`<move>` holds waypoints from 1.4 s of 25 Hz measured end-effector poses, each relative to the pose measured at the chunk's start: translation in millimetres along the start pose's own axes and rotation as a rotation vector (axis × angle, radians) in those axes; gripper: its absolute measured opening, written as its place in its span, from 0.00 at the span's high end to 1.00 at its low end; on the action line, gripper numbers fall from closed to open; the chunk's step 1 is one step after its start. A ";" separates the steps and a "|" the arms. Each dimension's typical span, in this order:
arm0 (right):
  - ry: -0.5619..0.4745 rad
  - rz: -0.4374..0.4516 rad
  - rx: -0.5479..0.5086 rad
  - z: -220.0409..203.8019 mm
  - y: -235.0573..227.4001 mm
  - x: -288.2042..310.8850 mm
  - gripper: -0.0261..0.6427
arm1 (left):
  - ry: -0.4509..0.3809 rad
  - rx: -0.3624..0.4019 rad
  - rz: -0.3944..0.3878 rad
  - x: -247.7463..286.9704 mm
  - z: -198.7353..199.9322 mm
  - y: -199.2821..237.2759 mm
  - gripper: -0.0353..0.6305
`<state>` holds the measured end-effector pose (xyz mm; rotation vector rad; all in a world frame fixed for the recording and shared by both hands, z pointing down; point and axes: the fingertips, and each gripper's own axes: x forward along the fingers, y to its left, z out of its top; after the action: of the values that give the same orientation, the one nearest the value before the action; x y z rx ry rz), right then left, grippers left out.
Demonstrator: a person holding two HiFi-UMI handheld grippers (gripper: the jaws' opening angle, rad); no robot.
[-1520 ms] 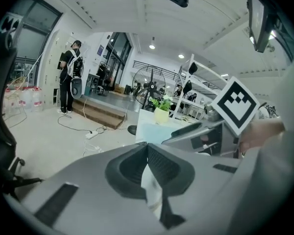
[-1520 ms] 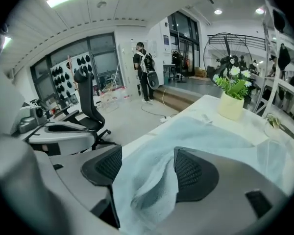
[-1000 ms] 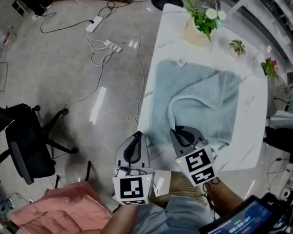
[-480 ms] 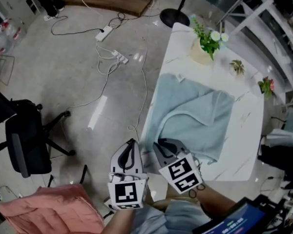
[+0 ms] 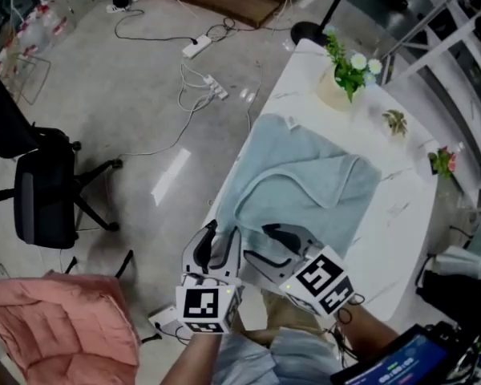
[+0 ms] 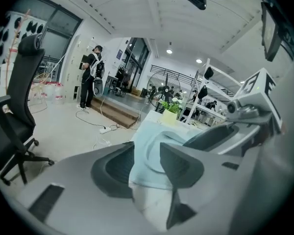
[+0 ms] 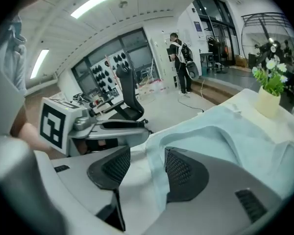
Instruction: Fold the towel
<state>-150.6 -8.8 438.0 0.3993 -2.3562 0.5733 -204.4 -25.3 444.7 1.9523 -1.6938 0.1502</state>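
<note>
One light-blue towel [image 5: 305,187] lies along the white worktop [image 5: 393,207], with a flap laid back over the rest so that a curved hem crosses its middle; this reads as a first fold already set down. At the near end both tools hover apart from the cloth. The left gripper [image 5: 222,235] sits just off the worktop's near left corner, its jaws spread and only just opened, with the towel's near edge ahead in the gap but nothing pinched. The right gripper [image 5: 255,241] is over the towel's near edge, its jaws likewise just opened and wide, and the hem runs between the pads without being pressed. That probably means the cloth has been let go, with both tools placed to take the next edge. At the far end, just beyond the towel, a pale pot [image 5: 334,95] holds a green plant with white flowers [image 5: 351,61], out of the folding area. Two smaller sprigs stand by the right edge; their holders are too small to tell.
</note>
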 end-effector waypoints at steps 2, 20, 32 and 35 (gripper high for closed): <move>-0.024 0.009 -0.046 1.7 -11.4 -28.1 0.61 | 0.021 0.010 0.036 5.1 -2.6 -9.0 0.67; 0.144 0.059 -0.785 -57.2 -181.1 -108.0 0.60 | 0.233 0.177 0.294 57.5 -30.2 0.6 0.73; 0.199 0.109 -1.030 -67.8 -185.1 -82.9 0.66 | 0.262 0.211 0.308 58.1 -32.8 0.8 0.88; 0.198 0.147 -1.024 -68.8 -177.5 -82.5 0.75 | 0.259 0.206 0.304 57.1 -32.4 1.5 0.88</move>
<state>21.8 -115.8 481.4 -0.2884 -2.1597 -0.5311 -185.8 -60.8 496.8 1.7105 -1.8440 0.6838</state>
